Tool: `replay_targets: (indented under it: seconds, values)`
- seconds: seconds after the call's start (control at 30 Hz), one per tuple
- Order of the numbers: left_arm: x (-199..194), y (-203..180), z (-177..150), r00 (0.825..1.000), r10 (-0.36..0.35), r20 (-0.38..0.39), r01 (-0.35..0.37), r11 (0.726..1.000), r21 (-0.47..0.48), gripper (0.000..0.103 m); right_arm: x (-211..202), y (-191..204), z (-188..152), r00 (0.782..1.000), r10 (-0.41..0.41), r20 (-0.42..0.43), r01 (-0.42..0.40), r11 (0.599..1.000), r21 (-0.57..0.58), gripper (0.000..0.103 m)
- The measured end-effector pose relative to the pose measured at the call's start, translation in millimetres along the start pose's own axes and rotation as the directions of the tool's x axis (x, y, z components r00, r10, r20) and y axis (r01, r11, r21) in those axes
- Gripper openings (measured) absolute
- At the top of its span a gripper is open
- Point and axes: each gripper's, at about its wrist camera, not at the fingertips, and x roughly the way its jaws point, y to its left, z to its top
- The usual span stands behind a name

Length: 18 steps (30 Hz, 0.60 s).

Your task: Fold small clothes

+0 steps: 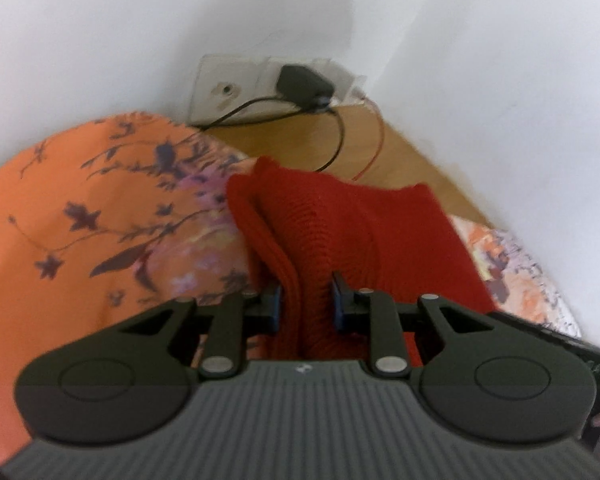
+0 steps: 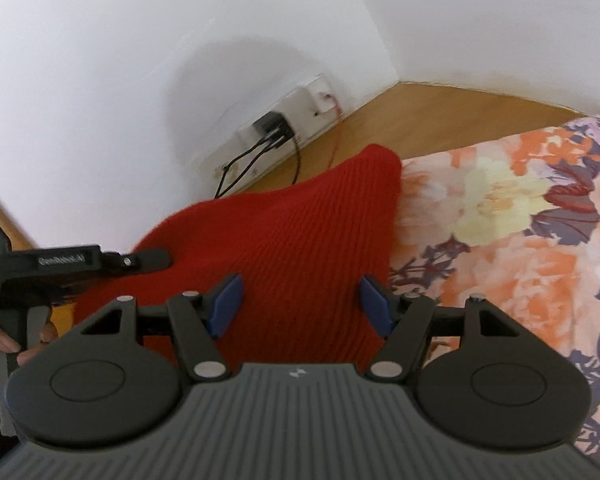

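Note:
A red knitted garment is lifted off the orange floral bedsheet. My left gripper is shut on a bunched fold of its ribbed edge, which passes between the blue pads. In the right wrist view the same red garment hangs in front of my right gripper, whose jaws stand wide apart with the knit behind them, not pinched. The left gripper's black body shows at the left of that view, against the garment's edge.
A white wall rises close behind the bed, with a wall socket strip holding a black plug adapter and trailing cables. Wooden floor runs between wall and bed. The floral bedsheet spreads to the right.

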Motion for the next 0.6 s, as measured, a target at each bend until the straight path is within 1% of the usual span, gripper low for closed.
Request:
replay_targets:
  seconds: [0.07,0.13,0.17,0.23,0.27,0.3,0.33,0.37,0.4,0.43,0.53,0.6]
  values:
    - [4,4,-1,1.000,0.009,-0.016,-0.009,1.000,-0.014,0.028,3,6,-1,1.000,0.000,-0.012,0.000,1.000,-0.026,0.074]
    - [8,4,-1,1.000,0.023,-0.021,-0.023,1.000,-0.011,0.036,4,11,-3,1.000,-0.010,-0.016,0.009,0.999,-0.044,0.074]
    - [8,4,-1,0.999,0.031,-0.021,-0.031,1.000,-0.002,0.038,5,12,-3,1.000,-0.014,-0.017,0.013,0.999,-0.051,0.074]
    - [10,3,0,0.999,0.041,-0.023,-0.041,0.999,0.013,0.048,4,14,-3,1.000,-0.021,-0.018,0.020,0.999,-0.050,0.074]
    - [10,4,0,0.999,0.045,-0.024,-0.045,0.999,0.016,0.051,2,13,-3,1.000,-0.021,-0.018,0.020,0.999,-0.046,0.074]
    - [11,5,0,0.998,0.049,-0.025,-0.049,0.999,0.014,0.057,1,12,-2,1.000,-0.021,-0.016,0.020,0.999,-0.036,0.075]
    - [11,7,0,0.998,0.053,-0.028,-0.053,0.999,0.008,0.062,0,10,-1,1.000,-0.022,-0.016,0.021,0.999,-0.026,0.076]
    - [12,10,0,0.998,0.052,-0.032,-0.052,0.999,-0.006,0.064,0,7,0,1.000,-0.024,-0.018,0.024,1.000,-0.008,0.078]
    - [13,13,0,0.998,0.048,-0.036,-0.049,0.999,-0.023,0.067,-1,4,0,1.000,-0.025,-0.018,0.026,1.000,0.015,0.083]
    - [14,15,0,0.998,0.037,-0.041,-0.039,0.998,-0.045,0.067,-2,-1,1,1.000,-0.022,-0.017,0.023,0.999,0.042,0.088]
    - [16,25,1,0.998,-0.013,-0.064,0.005,0.993,-0.121,0.068,-2,-15,2,1.000,0.003,-0.030,0.000,0.995,0.102,0.096]
    - [19,29,1,0.996,-0.051,-0.077,0.038,0.986,-0.160,0.068,2,-26,3,0.998,0.025,-0.057,-0.017,0.990,0.137,0.099]
